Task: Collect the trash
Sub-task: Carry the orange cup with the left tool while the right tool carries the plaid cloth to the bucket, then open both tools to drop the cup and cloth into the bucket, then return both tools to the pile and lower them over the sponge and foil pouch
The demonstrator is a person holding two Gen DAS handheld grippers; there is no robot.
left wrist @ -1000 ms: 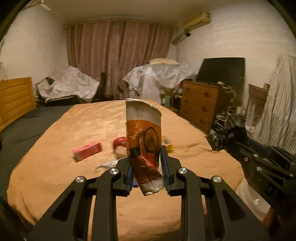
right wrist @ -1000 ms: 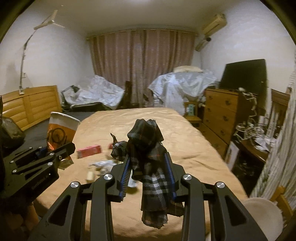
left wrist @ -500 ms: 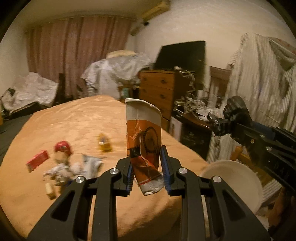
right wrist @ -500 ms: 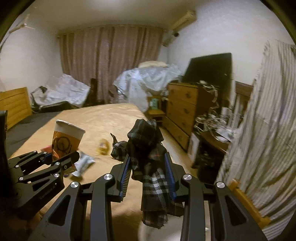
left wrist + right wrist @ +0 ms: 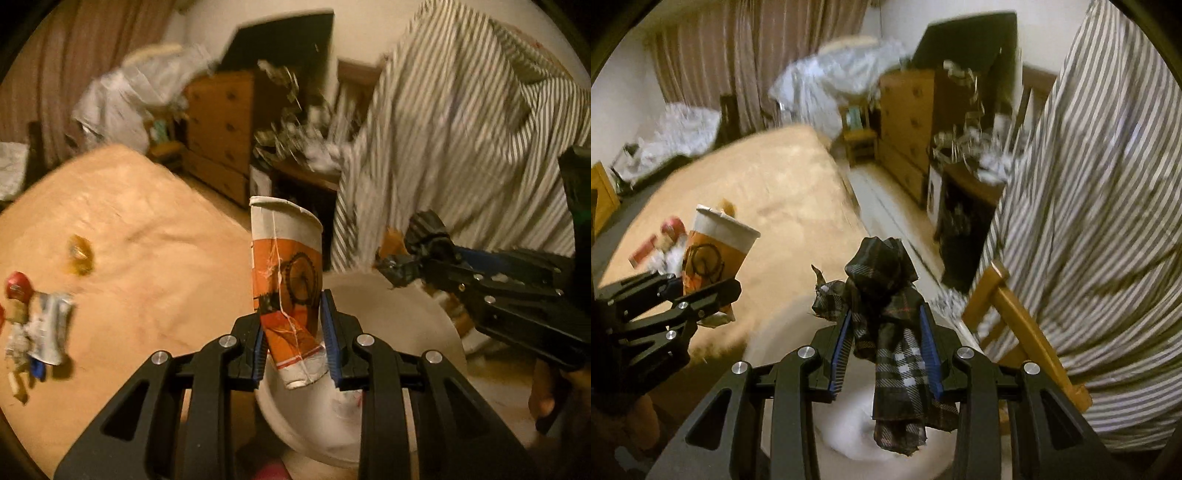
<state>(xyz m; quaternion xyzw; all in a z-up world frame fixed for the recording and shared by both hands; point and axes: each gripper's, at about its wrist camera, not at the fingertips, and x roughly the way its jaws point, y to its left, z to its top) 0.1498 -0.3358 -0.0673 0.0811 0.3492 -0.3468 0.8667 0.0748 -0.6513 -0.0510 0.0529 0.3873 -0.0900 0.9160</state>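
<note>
My left gripper (image 5: 293, 317) is shut on a crushed orange-and-white paper cup (image 5: 286, 269), held upright above the white bin (image 5: 417, 321) beside the bed. My right gripper (image 5: 886, 332) is shut on a dark plaid wrapper (image 5: 890, 314) that hangs down between its pads, over the same white bin (image 5: 849, 424). In the right wrist view the left gripper (image 5: 713, 295) with the cup (image 5: 716, 251) is at the left. The right gripper (image 5: 402, 266) shows at the right of the left wrist view. More trash (image 5: 40, 325) lies on the bed's orange cover: a silver wrapper, a red piece, a yellow wrapper (image 5: 79, 254).
The bed (image 5: 768, 192) fills the left side. A wooden dresser (image 5: 221, 125) and a cluttered dark stand (image 5: 964, 192) line the far wall. A striped cloth (image 5: 1100, 221) hangs over a wooden chair (image 5: 1015, 314) close on the right.
Both grippers have swung right and downward, from over the bed to above the white bin at its corner. Each keeps its hold, on the cup and on the plaid wrapper.
</note>
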